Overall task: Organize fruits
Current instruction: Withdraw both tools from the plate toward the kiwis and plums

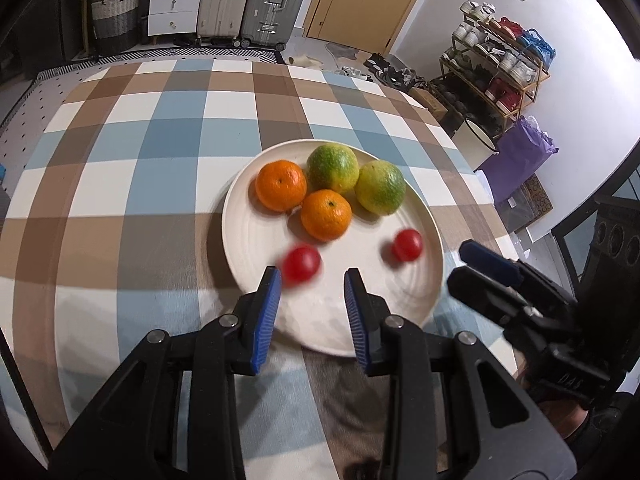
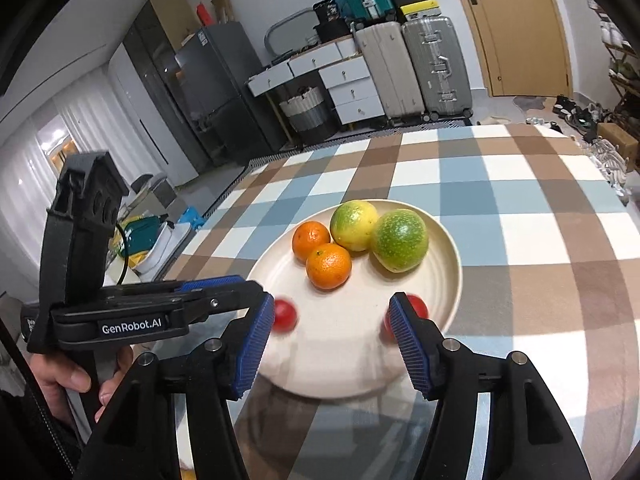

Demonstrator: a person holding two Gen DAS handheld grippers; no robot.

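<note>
A cream plate point(image 1: 230, 216) point(image 2: 340, 360) on the checked cloth holds two oranges point(image 1: 281, 185) point(image 1: 326, 215), two green-yellow citrus fruits point(image 1: 333, 168) point(image 1: 380, 187) and two blurred cherry tomatoes point(image 1: 301, 264) point(image 1: 407, 245). My left gripper point(image 1: 312, 276) point(image 2: 250, 286) hovers over the plate's near rim. Its jaws stand a narrow gap apart with nothing between them, and one tomato lies just past its left fingertip. My right gripper point(image 2: 332, 308) point(image 1: 460, 266) is open wider over the near half of the plate. One tomato point(image 2: 286, 316) lies beside its left pad and the other point(image 2: 418, 306) behind its right pad; neither is gripped.
The checked tablecloth point(image 1: 160, 140) stretches left and far of the plate. A person's hand point(image 2: 68, 380) holds the left gripper's handle. Suitcases point(image 1: 276, 0), white drawers point(image 1: 174, 2) and a shoe rack point(image 1: 496, 68) stand on the floor beyond the table.
</note>
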